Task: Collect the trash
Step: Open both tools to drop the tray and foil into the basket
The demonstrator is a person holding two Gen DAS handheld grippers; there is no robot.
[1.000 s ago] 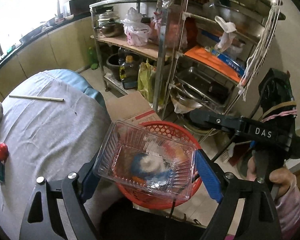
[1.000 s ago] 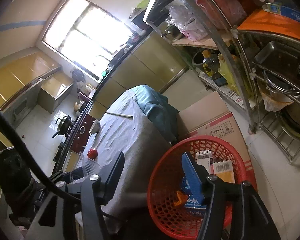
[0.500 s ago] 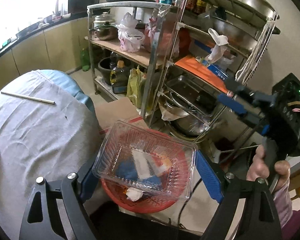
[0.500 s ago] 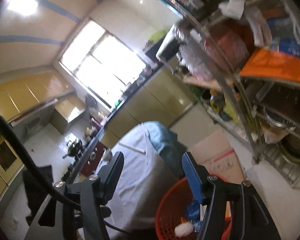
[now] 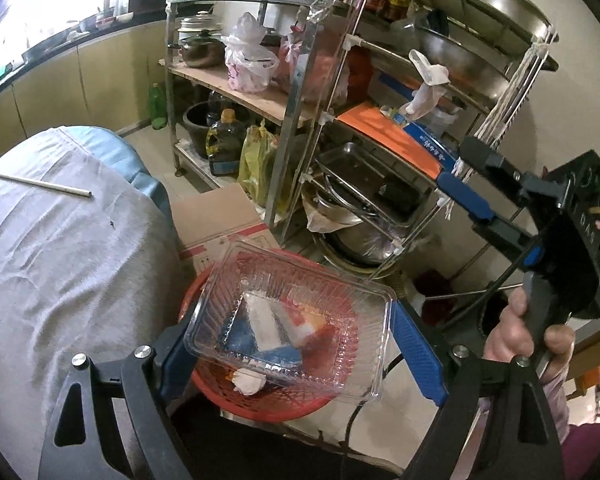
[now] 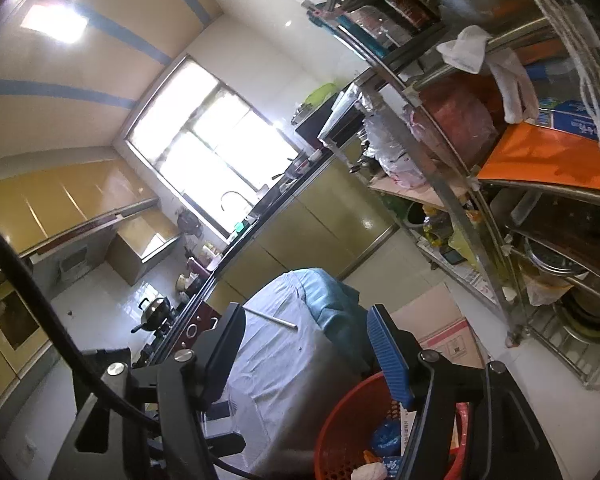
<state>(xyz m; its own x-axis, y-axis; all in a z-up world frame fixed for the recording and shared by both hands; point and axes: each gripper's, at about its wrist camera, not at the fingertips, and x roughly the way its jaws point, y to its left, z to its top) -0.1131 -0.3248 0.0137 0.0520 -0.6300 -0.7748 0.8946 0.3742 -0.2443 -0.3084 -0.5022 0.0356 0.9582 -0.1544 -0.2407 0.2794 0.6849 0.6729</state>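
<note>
Holding a clear plastic container (image 5: 288, 320) between its blue pads, the left gripper (image 5: 296, 344) hangs directly over the red basket (image 5: 260, 400) that stands on the floor beside the table (image 5: 60, 260). Its jaws are clenched on the container's 2 sides, so the box is gripped and not yet let go. Through the clear plastic and in the right wrist view, the basket already shows blue wrappers, printed cardboard and a white crumpled wad (image 5: 250, 380), so I judge part of the collecting done.

The right gripper (image 6: 304, 344) carries nothing: its jaws stand apart with only air between them, and they have just been opening a little. It sits raised beside the basket, pointing across the room toward the window, with a hand (image 5: 528, 332) on its handle.

Left to do, as far as I can tell: release the container into the basket, then deal with the thin stick (image 5: 40, 186) lying on the grey tablecloth, if it counts as trash. Other parts of the table are out of view here.
</note>
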